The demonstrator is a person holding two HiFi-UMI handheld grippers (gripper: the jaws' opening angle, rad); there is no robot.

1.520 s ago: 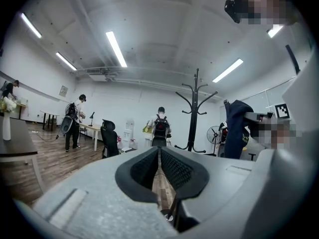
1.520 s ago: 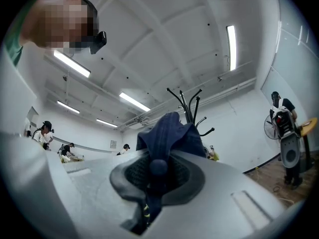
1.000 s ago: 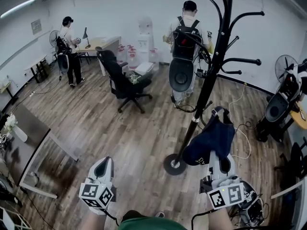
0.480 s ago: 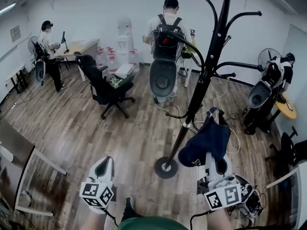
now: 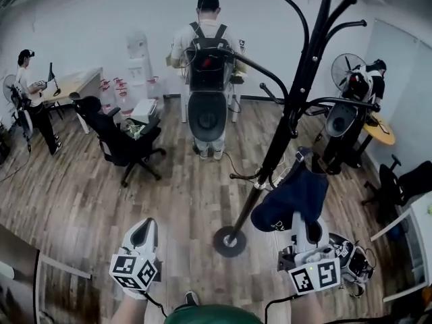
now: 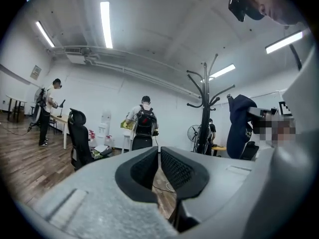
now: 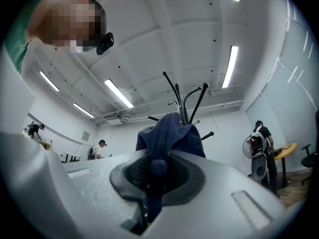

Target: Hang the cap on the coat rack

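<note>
Navy cap point(image 5: 294, 194) in right claw point(image 5: 307, 227), near coat rack point(image 5: 290, 120)

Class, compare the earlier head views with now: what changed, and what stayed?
The view swung right: the foot of the coat rack and the person with the backpack slid left in view. Nothing was gripped or released. The right gripper stays shut on the navy cap beside the rack; the left gripper stays shut, empty.

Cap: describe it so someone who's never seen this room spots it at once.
Find the tall black metal coat rack standing on the wooden floor. Just right of its pole, the right gripper pinches a dark navy fabric cap from below. It is the only soft blue thing there; the rack's hooks are bare.
</note>
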